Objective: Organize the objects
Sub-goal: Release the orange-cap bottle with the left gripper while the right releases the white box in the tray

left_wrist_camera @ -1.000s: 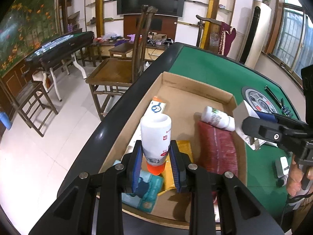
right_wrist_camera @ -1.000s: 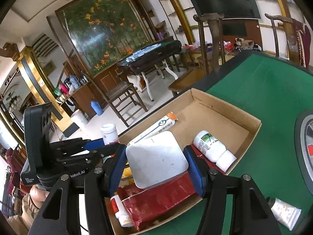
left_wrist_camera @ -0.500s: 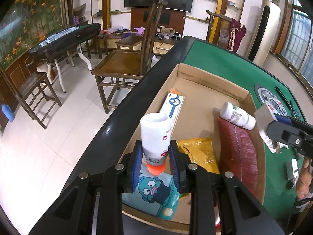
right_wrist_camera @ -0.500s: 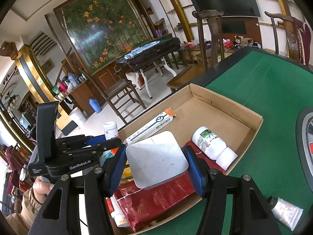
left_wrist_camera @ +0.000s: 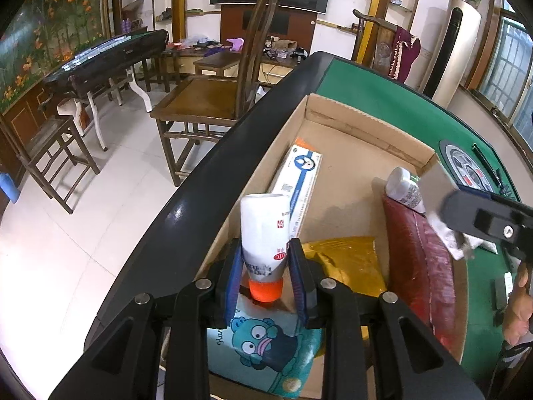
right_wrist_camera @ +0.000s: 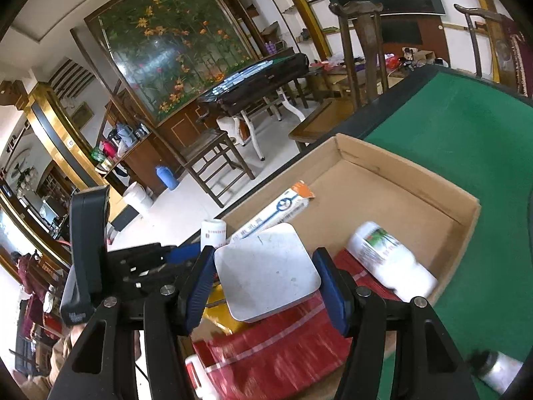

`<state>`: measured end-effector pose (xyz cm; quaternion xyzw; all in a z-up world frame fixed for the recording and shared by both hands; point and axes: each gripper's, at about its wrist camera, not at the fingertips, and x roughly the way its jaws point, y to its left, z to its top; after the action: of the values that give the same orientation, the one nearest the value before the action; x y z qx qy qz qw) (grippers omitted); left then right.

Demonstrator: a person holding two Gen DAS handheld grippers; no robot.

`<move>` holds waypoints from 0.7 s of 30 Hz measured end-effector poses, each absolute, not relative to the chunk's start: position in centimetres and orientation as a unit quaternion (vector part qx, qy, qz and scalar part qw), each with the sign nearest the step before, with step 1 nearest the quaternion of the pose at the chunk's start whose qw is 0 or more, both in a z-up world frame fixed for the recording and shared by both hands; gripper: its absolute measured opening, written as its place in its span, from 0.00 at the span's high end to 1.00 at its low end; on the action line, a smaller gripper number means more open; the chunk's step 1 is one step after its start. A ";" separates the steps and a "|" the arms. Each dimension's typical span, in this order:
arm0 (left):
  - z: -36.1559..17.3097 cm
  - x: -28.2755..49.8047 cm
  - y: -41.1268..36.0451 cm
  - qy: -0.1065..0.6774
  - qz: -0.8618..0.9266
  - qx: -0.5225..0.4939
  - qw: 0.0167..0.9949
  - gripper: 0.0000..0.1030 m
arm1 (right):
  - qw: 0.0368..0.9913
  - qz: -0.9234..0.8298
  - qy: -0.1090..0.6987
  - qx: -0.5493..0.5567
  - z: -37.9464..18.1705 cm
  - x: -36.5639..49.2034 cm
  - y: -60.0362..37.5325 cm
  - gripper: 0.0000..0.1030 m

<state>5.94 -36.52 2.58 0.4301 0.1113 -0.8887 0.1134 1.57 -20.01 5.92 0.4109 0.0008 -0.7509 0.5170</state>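
Note:
My left gripper (left_wrist_camera: 266, 276) is shut on a white tube with an orange cap (left_wrist_camera: 265, 243), held cap-down over the near left corner of the cardboard box (left_wrist_camera: 363, 123). It also shows in the right wrist view (right_wrist_camera: 213, 233). My right gripper (right_wrist_camera: 266, 283) is shut on a flat white square device (right_wrist_camera: 266, 271), held over the box's right side above a red packet (right_wrist_camera: 276, 353). In the left wrist view the right gripper (left_wrist_camera: 493, 223) comes in from the right.
The box holds a long white-blue carton (left_wrist_camera: 296, 183), a white bottle (right_wrist_camera: 389, 260), a yellow packet (left_wrist_camera: 346, 260) and a cartoon pouch (left_wrist_camera: 263, 346). It sits on a green table (right_wrist_camera: 466, 126) by its black edge. A small tube (right_wrist_camera: 496, 370) lies on the felt. Wooden chairs (left_wrist_camera: 206, 100) stand beyond.
My left gripper with the tube has drawn back toward the box's near left corner. My right gripper with the white device has shifted slightly over the red packet.

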 end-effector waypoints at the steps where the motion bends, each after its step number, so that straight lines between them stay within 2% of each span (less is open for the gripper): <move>1: 2.6 6.0 -36.6 0.113 -0.889 0.429 0.113 0.74 | 0.516 -0.750 0.002 0.413 5.7 1.4 -20.3 0.38; 11: 2.6 6.0 -36.9 0.106 -0.887 0.435 0.109 0.74 | 0.500 -0.751 0.018 0.431 3.9 0.1 -21.8 0.37; 21: 2.5 4.9 -35.6 0.062 -0.876 0.465 0.110 0.74 | 0.488 -0.761 0.066 0.423 2.8 0.5 -23.0 0.37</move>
<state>4.88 -35.60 2.47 0.4651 0.0621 -0.8762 0.1103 0.53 -22.98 2.84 0.4225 0.0655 -0.7609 0.4881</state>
